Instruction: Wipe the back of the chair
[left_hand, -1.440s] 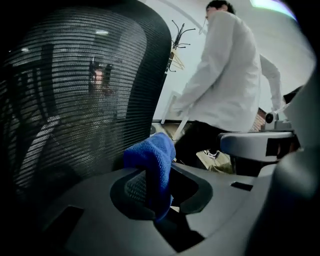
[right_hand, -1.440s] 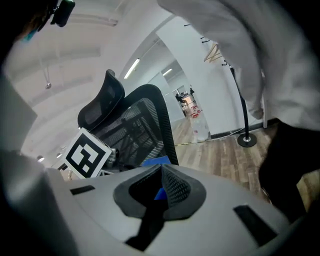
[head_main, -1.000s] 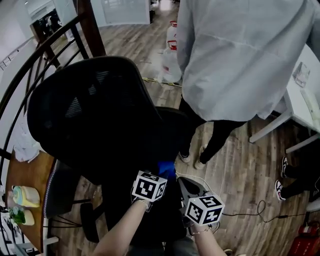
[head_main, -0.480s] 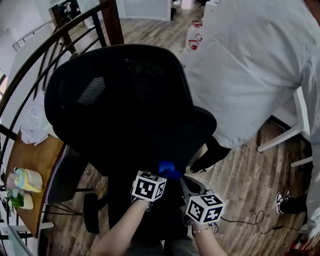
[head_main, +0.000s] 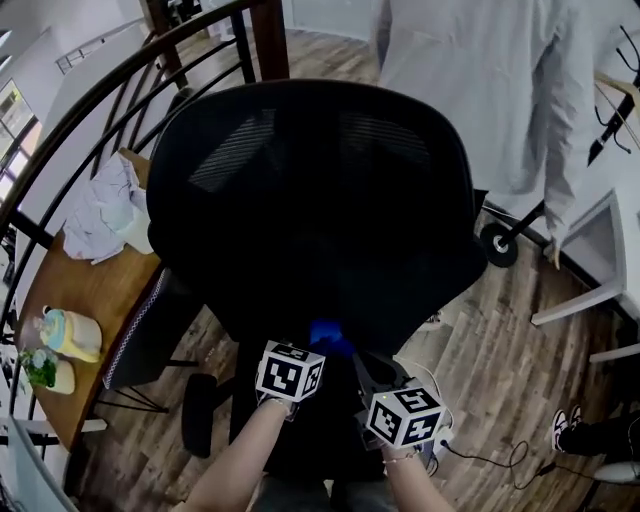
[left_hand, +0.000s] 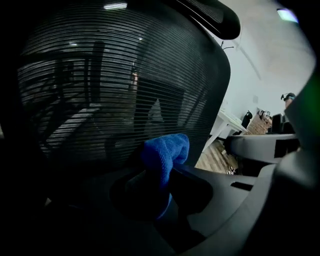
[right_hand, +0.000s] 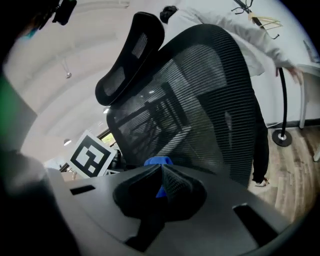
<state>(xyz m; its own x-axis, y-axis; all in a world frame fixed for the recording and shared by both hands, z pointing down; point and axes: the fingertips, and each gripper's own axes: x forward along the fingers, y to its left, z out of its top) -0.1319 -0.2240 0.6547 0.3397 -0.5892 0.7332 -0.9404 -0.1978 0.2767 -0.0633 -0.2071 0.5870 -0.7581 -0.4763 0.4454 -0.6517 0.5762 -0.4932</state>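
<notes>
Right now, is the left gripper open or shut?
Shut. The left gripper pinches the blue cloth between its jaws in its own view, the cloth bunching above them.

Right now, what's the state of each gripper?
Left gripper: shut on the blue cloth.
Right gripper: shut, nothing gripped; the cloth only shows beyond its jaws.

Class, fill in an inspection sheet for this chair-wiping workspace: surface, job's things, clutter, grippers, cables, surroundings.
Surface: black mesh office chair back, upright before the grippers.
Job's things: bunched blue cloth at the mesh's lower part; contact unclear.
Clutter: crumpled white cloth on brown wooden table.
Grippers: left gripper and right gripper both shut on the cloth.
Cables: thin dark cable on wood-plank floor.
Surroundings: person in white coat beyond chair; dark wooden railing.
</notes>
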